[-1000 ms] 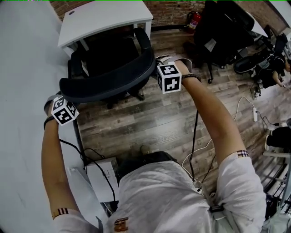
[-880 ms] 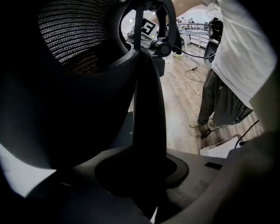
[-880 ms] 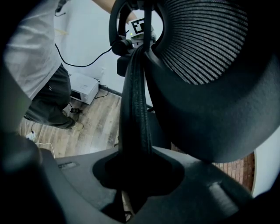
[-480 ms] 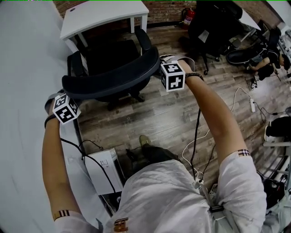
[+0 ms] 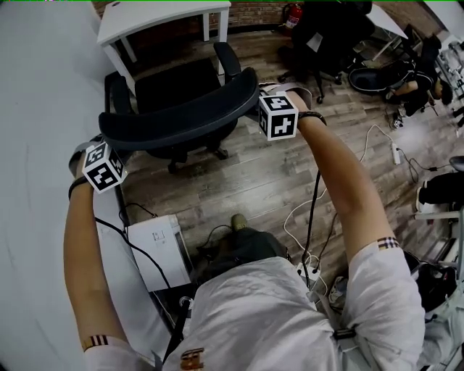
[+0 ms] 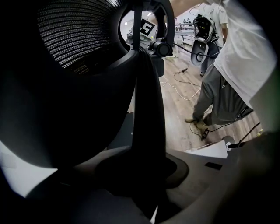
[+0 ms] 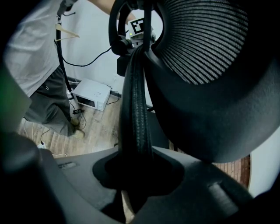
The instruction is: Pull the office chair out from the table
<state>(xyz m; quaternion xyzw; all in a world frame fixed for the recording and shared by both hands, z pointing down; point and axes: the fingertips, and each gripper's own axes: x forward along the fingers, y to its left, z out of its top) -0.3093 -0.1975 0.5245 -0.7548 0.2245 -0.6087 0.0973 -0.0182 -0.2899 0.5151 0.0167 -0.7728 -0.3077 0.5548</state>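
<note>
Between both pairs of jaws: the backrest rim [image 7: 136, 109] of the office chair [image 5: 177, 109], one end to each.
Left hand-held gripper [image 6: 146, 175]: pinching the smooth, hard frame edge.
Right hand-held gripper [image 7: 135, 179]: clamped on the ribbed edge at the opposite end.
Chair's place: ahead of both grippers, seat largely out from under the white bench [image 5: 163, 14] beyond it.
Handling: probably heavy, yet its wheeled base [image 5: 220, 152] should roll over the wood floor [image 5: 246, 181]; frame stiff, mesh panel [image 7: 205, 39] yielding.
Where to hold: the rigid rim at both ends, for a straight pull; smooth plastic may slip.
</note>
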